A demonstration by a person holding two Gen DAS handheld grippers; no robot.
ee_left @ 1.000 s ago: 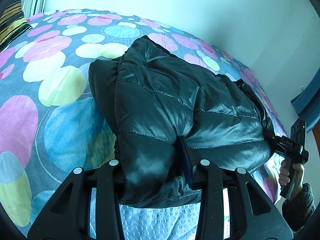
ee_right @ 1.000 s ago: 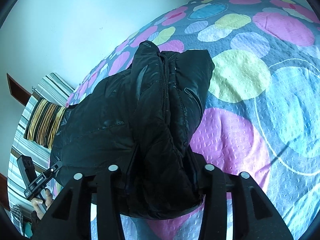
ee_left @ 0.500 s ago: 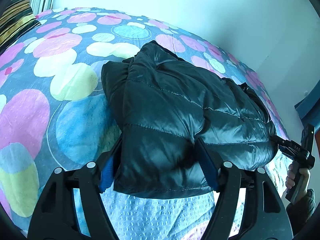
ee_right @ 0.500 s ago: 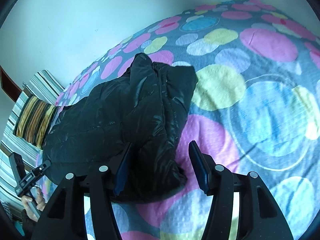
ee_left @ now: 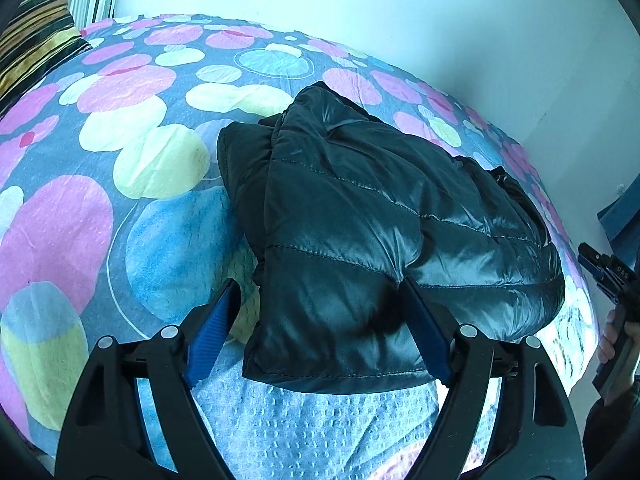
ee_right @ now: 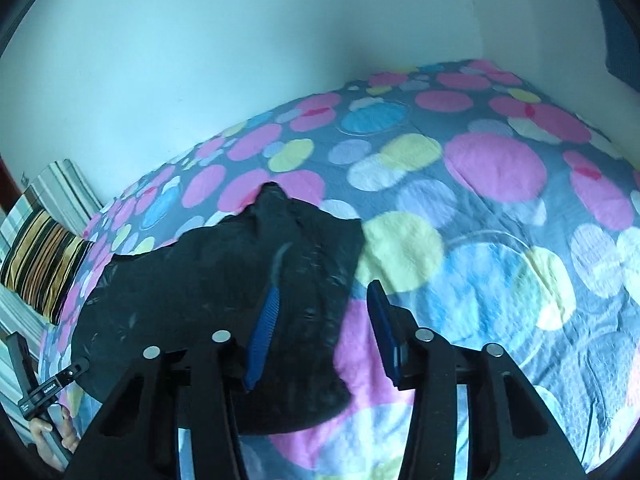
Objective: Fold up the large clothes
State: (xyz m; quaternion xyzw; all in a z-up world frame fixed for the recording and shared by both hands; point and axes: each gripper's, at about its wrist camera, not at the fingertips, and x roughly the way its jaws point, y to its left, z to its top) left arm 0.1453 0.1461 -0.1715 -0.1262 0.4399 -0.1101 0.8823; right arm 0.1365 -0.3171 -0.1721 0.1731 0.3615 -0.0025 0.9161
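Jacket [ee_left: 360, 248] between parted fingers [ee_left: 212, 328]

Bedspread [ee_right: 500, 184] right of jacket [ee_right: 224, 280] open; wall [ee_right: 200, 60] behind

Tiny print on other tongs [ee_left: 612, 276], too small to read.

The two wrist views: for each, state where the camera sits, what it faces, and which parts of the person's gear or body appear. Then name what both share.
Left wrist: on the left gripper, jaws opening around the folded black jacket; the other gripper shows at right.
Right wrist: on the right gripper, jaws closing on nothing, above the jacket; a hand at lower left.
Shared: jacket, dotted bedspread, striped pillow.
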